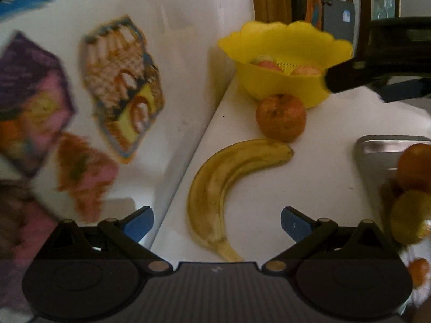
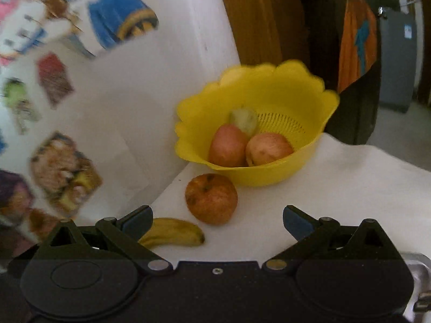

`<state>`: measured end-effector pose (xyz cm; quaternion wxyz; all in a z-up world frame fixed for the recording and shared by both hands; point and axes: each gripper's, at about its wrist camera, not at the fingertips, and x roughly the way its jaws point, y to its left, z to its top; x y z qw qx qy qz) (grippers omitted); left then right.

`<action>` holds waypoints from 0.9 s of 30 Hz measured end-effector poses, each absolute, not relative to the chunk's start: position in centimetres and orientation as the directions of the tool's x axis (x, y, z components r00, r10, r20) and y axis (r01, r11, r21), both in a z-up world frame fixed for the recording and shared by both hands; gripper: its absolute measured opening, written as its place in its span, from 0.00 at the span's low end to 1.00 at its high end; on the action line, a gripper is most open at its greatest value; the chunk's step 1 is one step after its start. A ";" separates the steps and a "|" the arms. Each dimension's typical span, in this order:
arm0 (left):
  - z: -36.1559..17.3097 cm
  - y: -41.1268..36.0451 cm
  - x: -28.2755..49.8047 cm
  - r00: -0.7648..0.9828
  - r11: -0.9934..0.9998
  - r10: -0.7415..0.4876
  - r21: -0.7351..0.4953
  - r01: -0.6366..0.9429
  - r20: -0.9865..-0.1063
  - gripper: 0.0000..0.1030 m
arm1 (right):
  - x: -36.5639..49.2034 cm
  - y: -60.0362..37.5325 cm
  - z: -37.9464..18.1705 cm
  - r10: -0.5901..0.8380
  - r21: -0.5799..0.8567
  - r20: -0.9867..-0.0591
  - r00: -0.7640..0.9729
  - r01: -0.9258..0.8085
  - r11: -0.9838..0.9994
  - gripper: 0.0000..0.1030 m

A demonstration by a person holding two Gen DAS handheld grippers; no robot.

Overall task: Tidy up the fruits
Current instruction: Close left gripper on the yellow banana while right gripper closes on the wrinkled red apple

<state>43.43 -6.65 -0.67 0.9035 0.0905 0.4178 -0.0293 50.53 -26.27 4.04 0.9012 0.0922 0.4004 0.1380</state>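
Two hand-held grippers, left (image 1: 217,224) and right (image 2: 217,223), both wide open and empty, over white bench (image 1: 309,177): curved yellow banana (image 1: 215,188) lies lengthwise between left fingers, nearest; blotchy red apple (image 2: 211,198) beside scalloped yellow plastic colander bowl (image 2: 296,99).

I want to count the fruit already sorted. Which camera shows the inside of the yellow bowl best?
The right wrist view: it looks down into the yellow bowl, showing two reddish fruits and a greenish one on its perforated bottom. The left wrist view sees the bowl from lower, so only the fruit tops peek over the rim.
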 end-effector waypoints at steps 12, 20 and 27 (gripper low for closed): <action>-3.6 -7.2 46.3 0.602 0.988 0.015 0.105 0.114 -0.799 0.99 | 55.6 -24.3 -0.4 0.343 0.281 -0.714 0.611 -0.199 0.939 0.99; -2.9 -6.8 46.1 0.612 0.991 0.015 0.094 0.097 -0.791 0.83 | 56.2 -23.3 -2.1 0.349 0.282 -0.737 0.579 -0.206 0.937 0.90; -1.7 -6.9 45.9 0.600 0.992 0.053 0.111 0.060 -0.798 0.74 | 56.8 -21.4 -2.6 0.307 0.215 -0.753 0.582 -0.224 0.951 0.82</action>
